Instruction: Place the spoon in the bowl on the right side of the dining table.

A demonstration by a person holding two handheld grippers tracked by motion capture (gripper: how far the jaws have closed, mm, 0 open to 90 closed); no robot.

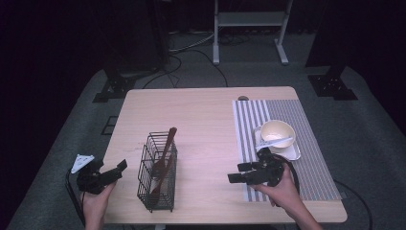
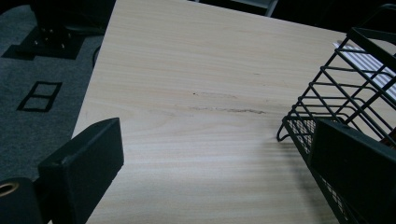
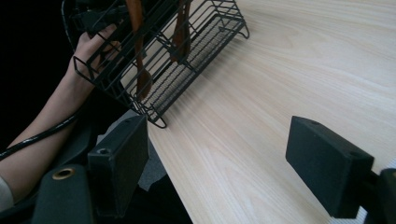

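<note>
Wire basket (image 1: 157,172): black, upright, on the near-left part of the table (image 1: 201,120), between the two grippers and closer to the left one. Contents: wooden utensils (image 1: 164,158), brown, leaning inside with handles rising above the rim; the right gripper view shows them standing in separate compartments.

Left gripper (image 1: 112,175): held at the near-left edge of the table, just left of the basket, not touching it. Jaws apart, nothing between them; in the left gripper view the basket's corner sits beside the right-hand jaw.

Right gripper (image 1: 234,175): held over the near-right part of the table, pointing left toward the basket, well apart from it. Jaws apart, bare tabletop between them.

Striped placemat (image 1: 306,143): grey and white, right side of the table. On it, a small tray (image 1: 294,153) carrying a cream bowl (image 1: 277,130) with a pale spoon (image 1: 275,142) laid across it.
</note>
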